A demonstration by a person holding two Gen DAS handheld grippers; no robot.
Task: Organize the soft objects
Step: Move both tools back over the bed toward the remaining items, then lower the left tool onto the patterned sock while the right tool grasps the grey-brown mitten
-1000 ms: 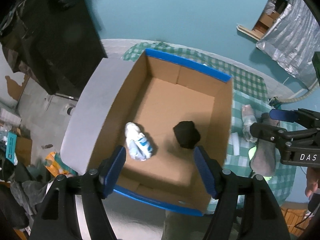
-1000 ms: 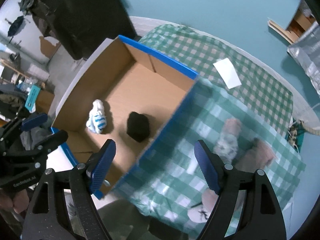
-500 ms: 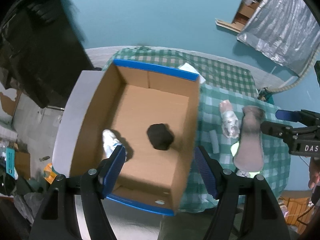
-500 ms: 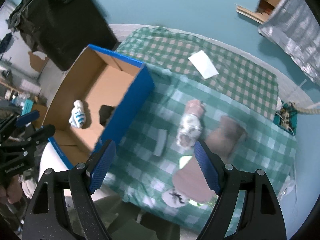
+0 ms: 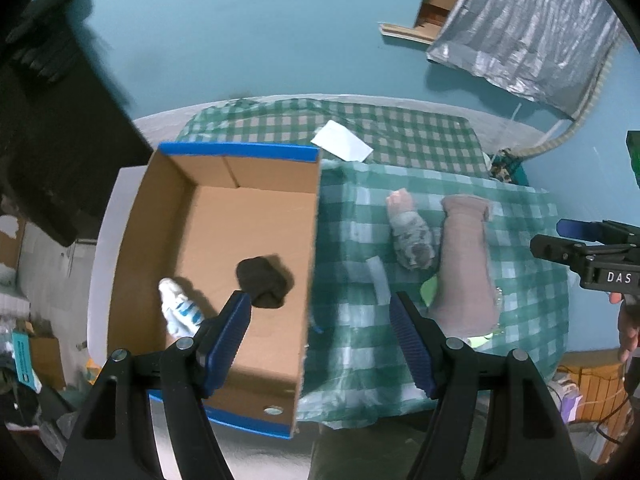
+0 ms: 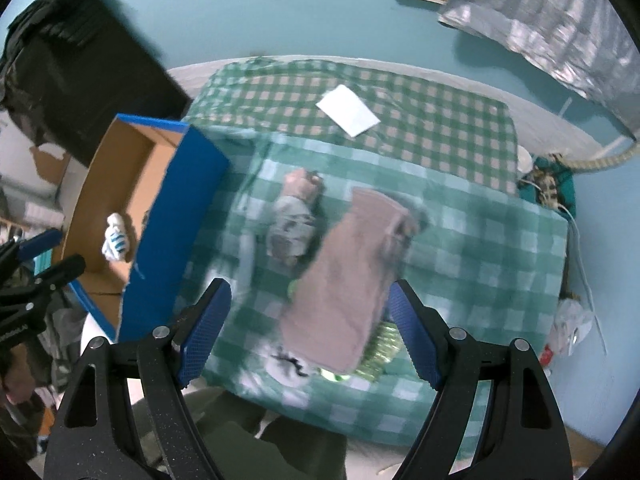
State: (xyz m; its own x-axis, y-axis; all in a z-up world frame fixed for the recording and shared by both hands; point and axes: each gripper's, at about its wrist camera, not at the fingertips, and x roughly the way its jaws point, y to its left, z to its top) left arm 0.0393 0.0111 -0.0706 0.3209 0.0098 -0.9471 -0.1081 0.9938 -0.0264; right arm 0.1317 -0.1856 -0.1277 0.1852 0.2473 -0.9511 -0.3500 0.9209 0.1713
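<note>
An open cardboard box (image 5: 312,264) with blue edges stands at the table's left. Inside lie a black rolled sock (image 5: 262,282) and a white-and-blue rolled sock (image 5: 178,312). On the green checked cloth (image 5: 520,280) lie a grey patterned sock (image 5: 412,232) and a long pinkish-brown sock (image 5: 466,264). My left gripper (image 5: 320,328) is open and empty, high above the box's right wall. My right gripper (image 6: 308,324) is open and empty, high above the pinkish-brown sock (image 6: 348,276); the grey patterned sock (image 6: 292,224) lies to its left. The box (image 6: 176,232) also shows there.
A white paper (image 5: 340,146) lies at the cloth's far side. A small white strip (image 5: 378,276) and a yellow-green item (image 6: 380,346) lie near the socks. A dark bag (image 5: 48,128) hangs at the left. Cables (image 6: 548,184) lie beyond the table's right edge.
Both grippers have swung to the right, from over the box toward the socks on the cloth. Both stay open and empty. The socks have not moved.
</note>
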